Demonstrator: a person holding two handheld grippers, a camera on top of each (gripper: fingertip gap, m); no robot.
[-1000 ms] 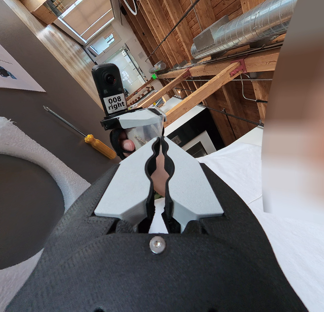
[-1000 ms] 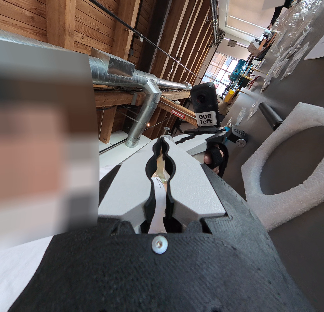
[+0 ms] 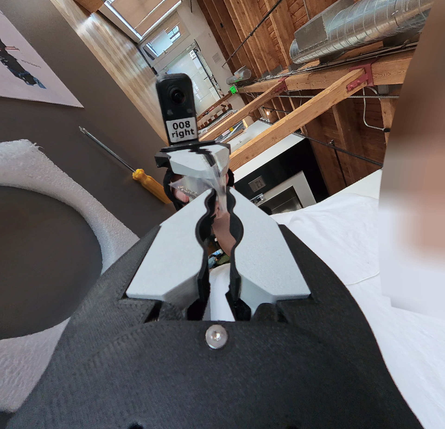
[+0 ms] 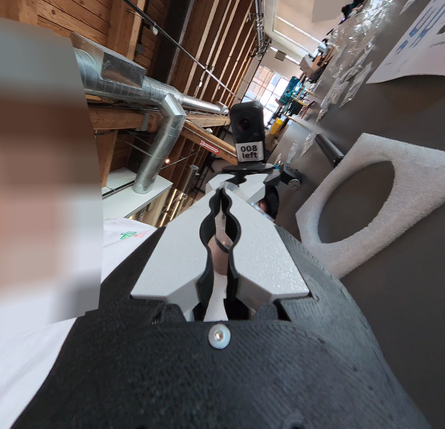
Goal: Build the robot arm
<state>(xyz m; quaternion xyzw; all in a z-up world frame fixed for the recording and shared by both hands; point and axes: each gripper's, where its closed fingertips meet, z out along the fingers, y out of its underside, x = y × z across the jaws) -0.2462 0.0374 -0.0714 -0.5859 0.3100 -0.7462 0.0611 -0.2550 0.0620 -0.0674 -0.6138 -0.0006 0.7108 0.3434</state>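
A small clear plastic bag (image 3: 204,180) with small metal parts inside hangs in the air between my two grippers, which face each other tip to tip above a dark grey table (image 3: 60,128). My left gripper (image 3: 220,193) is shut on one edge of the bag. My right gripper (image 4: 220,192) is shut on the other edge, and clear plastic (image 4: 222,227) shows between its fingers. The right gripper also shows in the left wrist view (image 3: 199,153), and the left gripper in the right wrist view (image 4: 240,176). A hand holds each gripper.
A yellow-handled screwdriver (image 3: 149,183) lies on the table beside a white foam ring (image 3: 72,200), which also shows in the right wrist view (image 4: 361,200). A printed sheet (image 3: 24,68), a black cylinder (image 4: 330,147) and several plastic bags (image 4: 349,55) lie farther off. A person in a white shirt (image 3: 337,248) stands close. The grippers are tip to tip, or close to it.
The two grippers have lined up tip to tip, and the bag now stretches between them. Both views have tilted slightly.
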